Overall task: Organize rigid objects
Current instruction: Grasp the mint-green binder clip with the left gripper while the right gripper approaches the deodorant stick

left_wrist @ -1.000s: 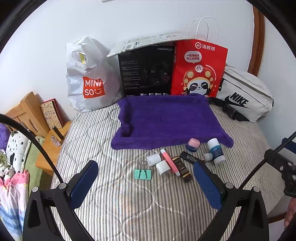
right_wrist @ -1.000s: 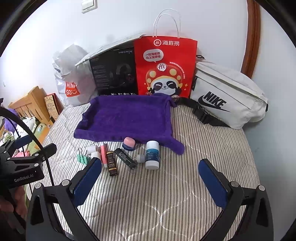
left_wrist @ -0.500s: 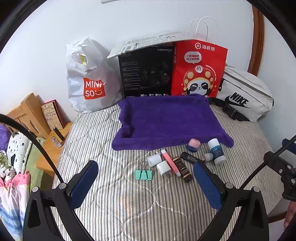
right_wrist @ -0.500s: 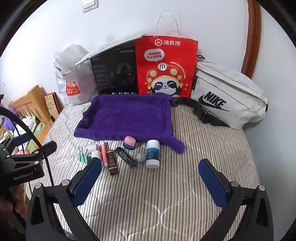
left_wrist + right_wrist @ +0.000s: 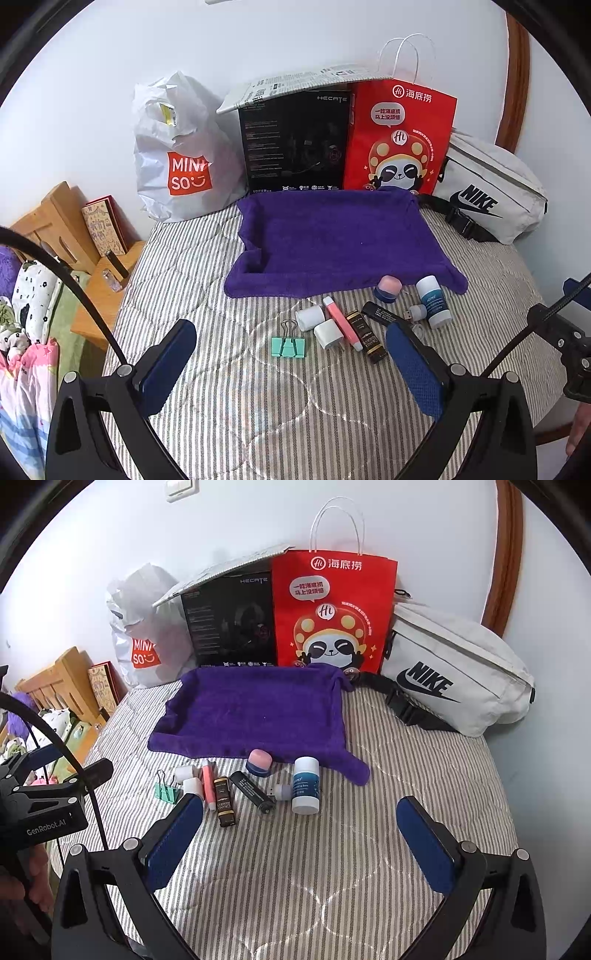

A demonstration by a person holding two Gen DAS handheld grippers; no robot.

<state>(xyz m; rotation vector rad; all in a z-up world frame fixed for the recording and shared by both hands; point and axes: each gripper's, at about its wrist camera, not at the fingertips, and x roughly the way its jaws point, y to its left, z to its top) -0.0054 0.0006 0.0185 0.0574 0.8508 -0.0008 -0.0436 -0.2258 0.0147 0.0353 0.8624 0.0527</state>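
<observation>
Small objects lie in a row on the striped bed, just in front of a purple towel (image 5: 340,240): a green binder clip (image 5: 288,345), two white plugs (image 5: 319,325), a pink tube (image 5: 341,326), a dark brown bar (image 5: 367,339), a black stick (image 5: 380,314), a pink-lidded jar (image 5: 388,288) and a white bottle (image 5: 434,306). The same row shows in the right wrist view, with the bottle (image 5: 306,784) and towel (image 5: 258,712). My left gripper (image 5: 291,363) is open and empty, short of the clip. My right gripper (image 5: 301,838) is open and empty, short of the bottle.
Against the wall stand a white Miniso bag (image 5: 177,155), a black box (image 5: 295,144), a red paper bag (image 5: 399,136) and a white Nike pouch (image 5: 487,188). A wooden bedside stand (image 5: 74,229) is at the left, beyond the bed edge.
Both grippers have drifted slightly; the objects sit a touch lower and closer in view. Nothing was picked up or moved.
</observation>
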